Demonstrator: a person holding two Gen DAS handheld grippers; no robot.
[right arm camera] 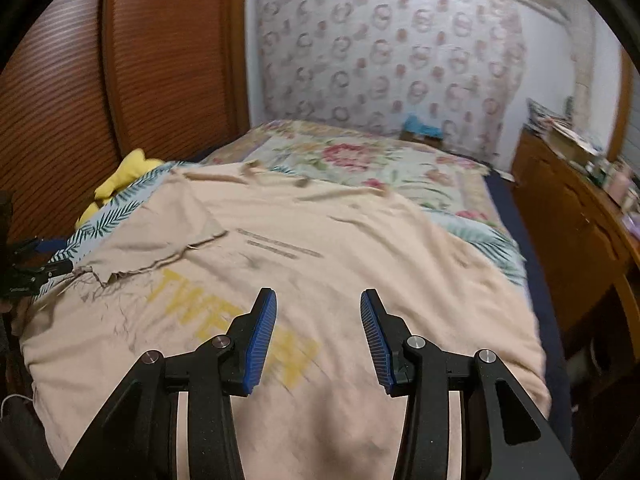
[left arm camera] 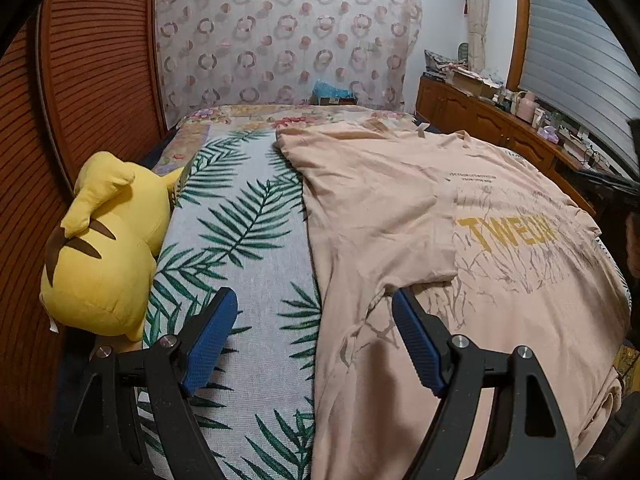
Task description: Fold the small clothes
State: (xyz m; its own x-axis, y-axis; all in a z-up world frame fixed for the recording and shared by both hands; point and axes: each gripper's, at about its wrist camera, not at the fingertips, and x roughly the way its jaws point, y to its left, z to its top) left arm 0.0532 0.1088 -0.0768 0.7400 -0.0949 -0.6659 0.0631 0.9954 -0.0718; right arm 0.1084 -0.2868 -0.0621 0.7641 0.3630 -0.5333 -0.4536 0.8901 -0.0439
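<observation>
Left gripper (left arm camera: pixel 314 314) hangs with jaws wide and empty over the T-shirt (left arm camera: pixel 400 208), one finger past its left edge, beside the folded-in sleeve (left arm camera: pixel 384 216). Right gripper (right arm camera: pixel 318 320) is parted too, holding nothing above the shirt's yellow lettering (right arm camera: pixel 224 320). You risk catching the leaf-print blanket (left arm camera: pixel 248 216) with that left edge — or dragging the loose sleeve open.

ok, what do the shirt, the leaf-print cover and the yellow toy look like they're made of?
T-shirt: thin knit, probably cotton jersey, matte peach; it creases softly and carries a flat printed graphic. Leaf-print cover: woven-looking cloth, matte, fine heathered grain, printed fronds. Yellow plush toy: soft short-pile fabric over stuffing, puffy with sewn seams.
</observation>
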